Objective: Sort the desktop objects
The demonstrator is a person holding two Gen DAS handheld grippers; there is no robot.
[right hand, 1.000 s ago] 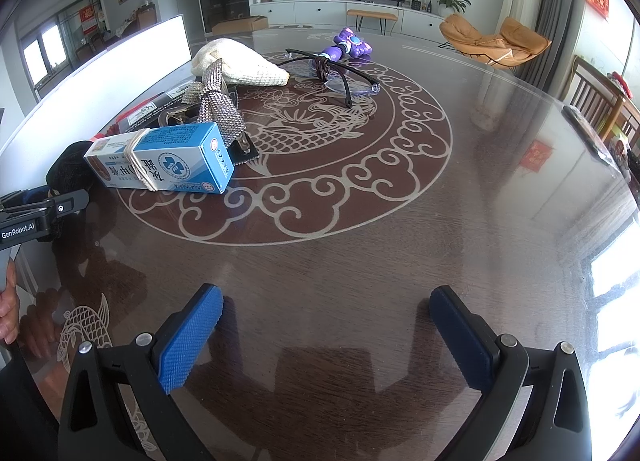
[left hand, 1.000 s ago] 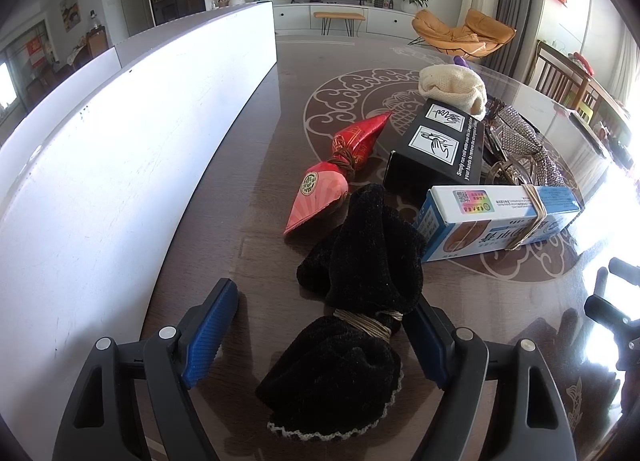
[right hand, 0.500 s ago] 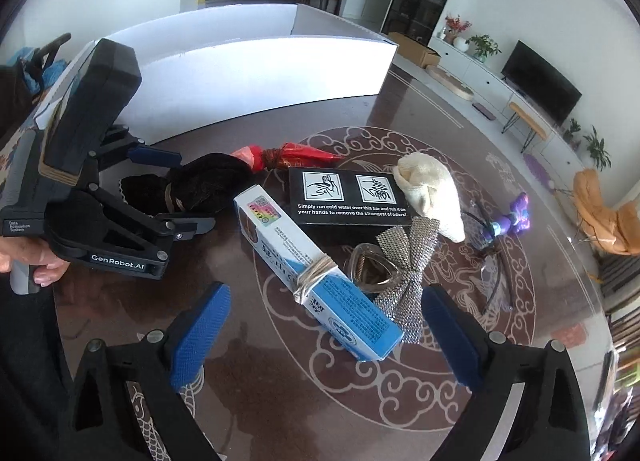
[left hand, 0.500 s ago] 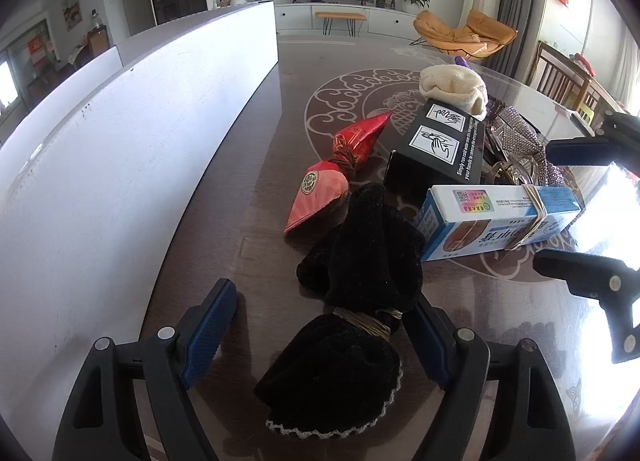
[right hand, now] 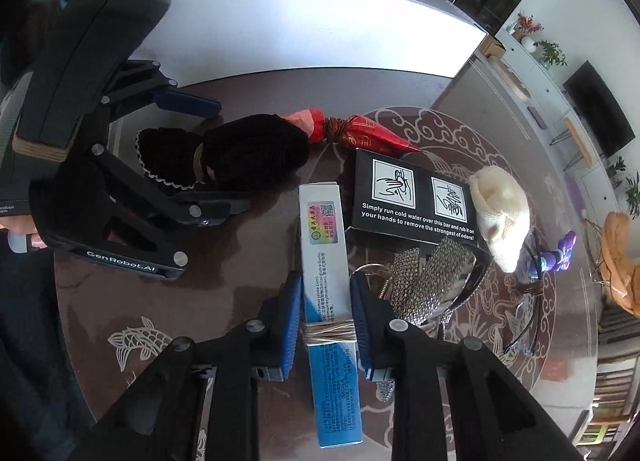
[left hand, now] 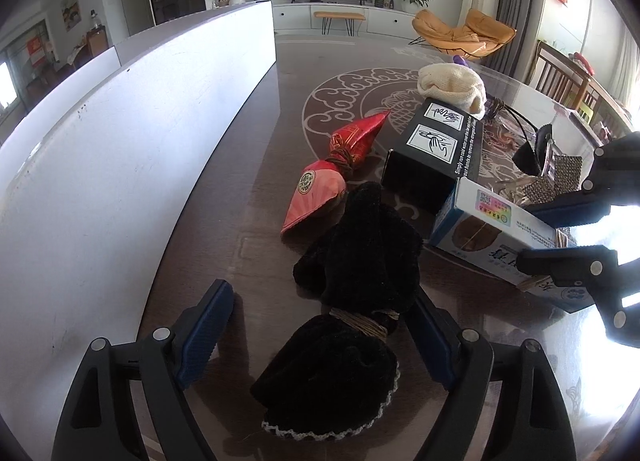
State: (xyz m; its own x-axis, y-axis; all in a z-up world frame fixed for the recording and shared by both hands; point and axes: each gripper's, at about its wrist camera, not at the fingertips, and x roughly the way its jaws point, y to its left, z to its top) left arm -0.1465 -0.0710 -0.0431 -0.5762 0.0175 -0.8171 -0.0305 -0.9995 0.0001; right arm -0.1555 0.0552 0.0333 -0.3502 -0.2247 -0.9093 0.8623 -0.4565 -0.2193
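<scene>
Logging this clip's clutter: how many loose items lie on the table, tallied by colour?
Black, 2: velvet tied pouch, printed cardboard box.
Red, 1: foil wrapped bundle.
Blue-and-white, 1: long carton.
Cream, 1: knitted cloth.
Silver, 1: beaded bow.
Purple, 1: small toy.
Dark, 1: glasses.
Total: 8.

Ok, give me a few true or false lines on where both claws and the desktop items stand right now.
1. The right claw is shut on the blue and white box. True.
2. The left claw is clamped on the black pouch. False: its jaws are opening, with the pouch between them.
3. The blue and white box has a band wound round it. True.
4. The red candy-shaped packet lies on top of the black box. False: it lies on the table beside the box.
5. The cream knitted item sits at the black box's far end. True.
</scene>
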